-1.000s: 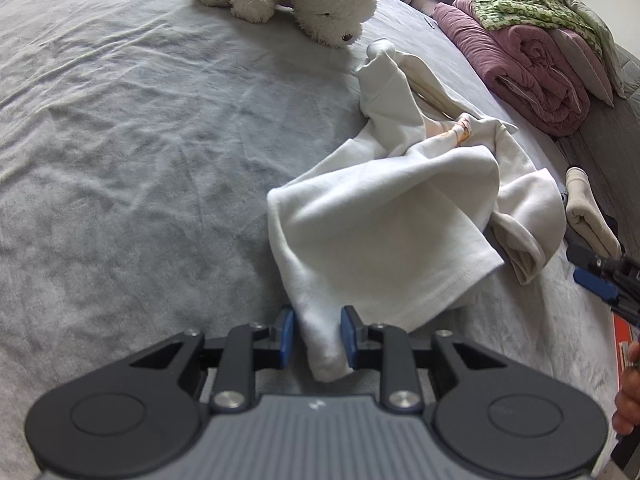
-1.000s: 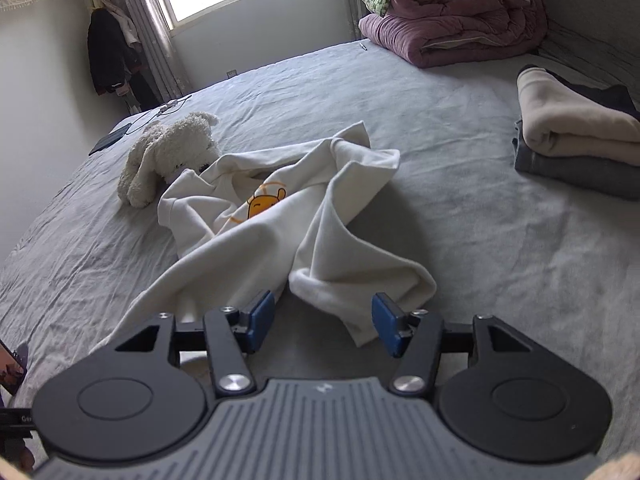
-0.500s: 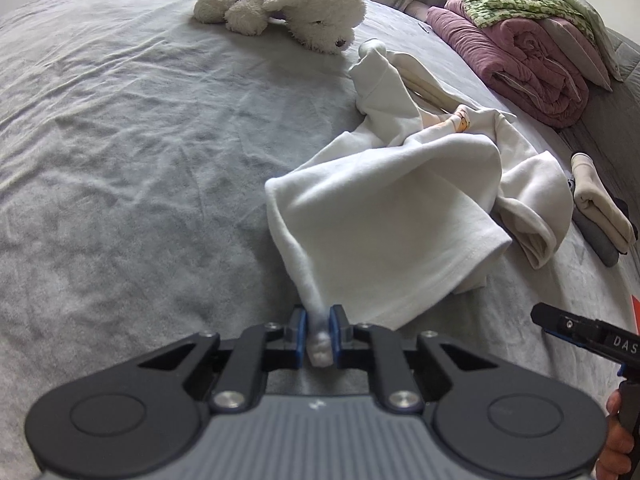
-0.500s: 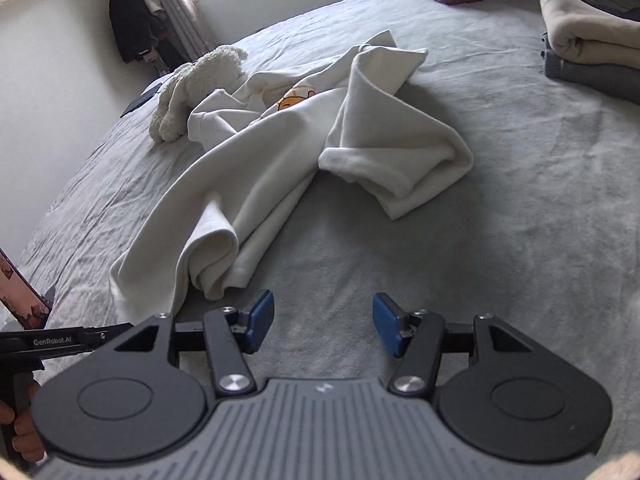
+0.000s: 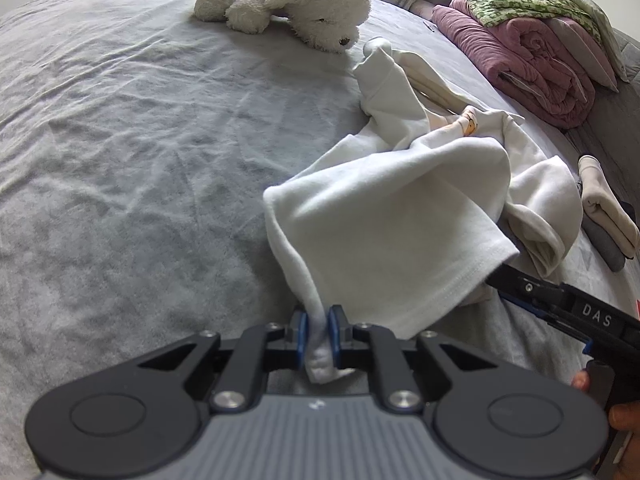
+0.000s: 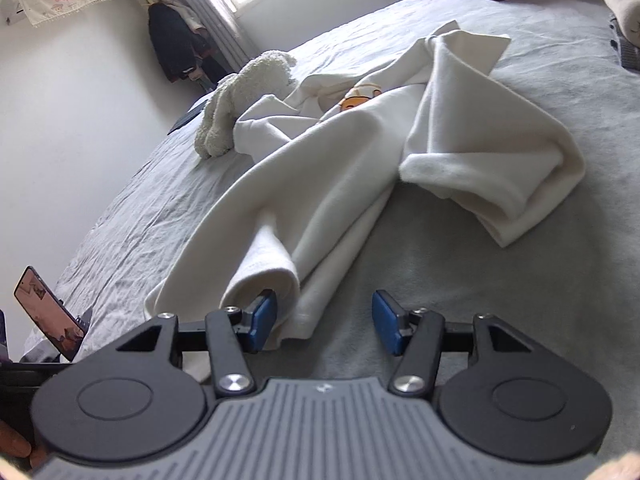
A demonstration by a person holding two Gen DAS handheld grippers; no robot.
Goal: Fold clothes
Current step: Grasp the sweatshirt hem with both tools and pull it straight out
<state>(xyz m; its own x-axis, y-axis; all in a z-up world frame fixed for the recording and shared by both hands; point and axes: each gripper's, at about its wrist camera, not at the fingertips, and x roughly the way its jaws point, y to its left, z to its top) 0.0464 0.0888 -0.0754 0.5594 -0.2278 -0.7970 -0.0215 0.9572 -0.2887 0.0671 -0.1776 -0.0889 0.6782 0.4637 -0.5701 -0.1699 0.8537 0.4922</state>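
A crumpled white sweatshirt [image 5: 400, 216] with a small yellow print lies on the grey bed sheet [image 5: 140, 160]. My left gripper [image 5: 319, 334] is shut on its near hem corner, with a bunch of cloth squeezed between the blue pads. In the right wrist view the same white sweatshirt [image 6: 340, 168] spreads ahead. My right gripper [image 6: 325, 322] stands open low over the bed at another near edge of it. A rolled fold touches the left pad [image 6: 262, 318]; the right pad is over bare sheet. The right gripper also shows at the right edge of the left wrist view.
A white plush toy [image 5: 296, 4] lies at the far side of the bed. Rolled pink quilts [image 5: 532, 64] with a green garment on top sit at the far right. Folded beige and grey clothes [image 5: 608, 208] are stacked at the right edge. A phone [image 6: 48, 312] stands at the left.
My left gripper closed on the sweatshirt's hem corner and has held it since. My right gripper sank and came forward to the sweatshirt's near edge, staying open.
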